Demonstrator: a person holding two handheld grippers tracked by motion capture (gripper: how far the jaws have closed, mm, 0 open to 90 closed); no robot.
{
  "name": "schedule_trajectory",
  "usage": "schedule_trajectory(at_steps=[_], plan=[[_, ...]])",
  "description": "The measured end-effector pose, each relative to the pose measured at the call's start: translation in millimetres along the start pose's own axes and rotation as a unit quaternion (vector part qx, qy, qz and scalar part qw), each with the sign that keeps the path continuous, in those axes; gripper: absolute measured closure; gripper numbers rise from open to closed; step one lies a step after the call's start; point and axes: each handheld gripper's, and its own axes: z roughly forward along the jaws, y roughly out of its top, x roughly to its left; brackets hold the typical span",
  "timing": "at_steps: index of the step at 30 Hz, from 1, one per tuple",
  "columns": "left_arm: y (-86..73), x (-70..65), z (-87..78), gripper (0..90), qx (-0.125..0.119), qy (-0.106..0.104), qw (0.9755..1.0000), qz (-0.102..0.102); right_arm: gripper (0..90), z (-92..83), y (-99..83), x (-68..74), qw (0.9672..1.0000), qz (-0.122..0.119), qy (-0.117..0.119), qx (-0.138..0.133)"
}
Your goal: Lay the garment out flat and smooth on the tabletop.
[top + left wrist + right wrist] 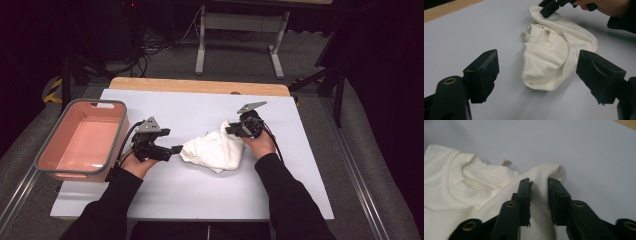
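Right gripper (540, 195): jaws drawn close together on a raised fold of the white garment (461, 192), the cloth pinched between the pads at its far edge. Whether the pinch is fully firm cannot be told; a narrow gap filled with fabric remains.

Left gripper (537, 75): jaws spread wide, nothing between them, aimed at the near rounded end of the garment and apart from it.

Garment: a crumpled white shirt with ribbed neckline and a small label (506, 162), lying in a heap on the white table sheet (200, 185), between the two grippers. A pink bin (80, 142) stands at the left edge of the table, well apart from the garment.

Step in hand, as judged: securing the first hold on the shirt. The next move calls for the left gripper to advance onto the near edge and close on it before any lift.

Pose: in the high view both forearms enter from below in dark sleeves. The right hand (260, 142) angles inward over the garment's right side; the left hand (137, 162) lies low, its gripper roughly level, pointing right
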Motion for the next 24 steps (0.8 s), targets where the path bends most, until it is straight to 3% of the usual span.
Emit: schedule_trajectory(at_steps=[1, 6, 12, 13, 14, 16, 18, 24], plan=[[0.0, 0.1, -0.1, 19.7, 0.0, 0.0, 1.0, 0.0, 82.9, -2.5, 1.0, 2.2, 1.0, -0.006, 0.001, 0.001], [0.0, 0.2, -1.1, 20.7, -0.001, -0.004, 1.0, -0.001, 84.3, -10.7, 3.1, 8.7, 0.9998, -0.019, -0.005, 0.003], [-0.4, 2.9, -1.3, 27.1, -0.003, -0.025, 0.9994, -0.022, 84.3, -57.5, 5.4, 36.3, 0.9979, -0.058, -0.001, -0.029], [-0.4, 2.9, -1.3, 27.7, -0.003, -0.025, 0.9994, -0.022, 84.3, -57.5, 5.4, 36.3, 0.9979, -0.058, -0.001, -0.029], [-0.6, 2.9, -1.0, 27.9, -0.002, -0.029, 0.9992, -0.029, 84.2, -74.1, 0.6, 44.9, 0.9971, -0.064, 0.002, -0.041], [-0.5, 2.9, -0.8, 27.9, -0.002, -0.027, 0.9992, -0.028, 84.2, -79.5, -1.8, 47.6, 0.9969, -0.066, 0.001, -0.044], [-0.5, 2.1, 1.5, 27.9, 0.0, -0.028, 0.9992, -0.027, 84.2, -100.4, -12.5, 56.4, 0.9963, -0.067, 0.006, -0.054], [-0.5, -1.2, 13.4, 27.7, 0.01, -0.027, 0.9994, -0.017, 84.2, -123.2, -35.7, 72.0, 0.9962, -0.073, 0.02, -0.044]])
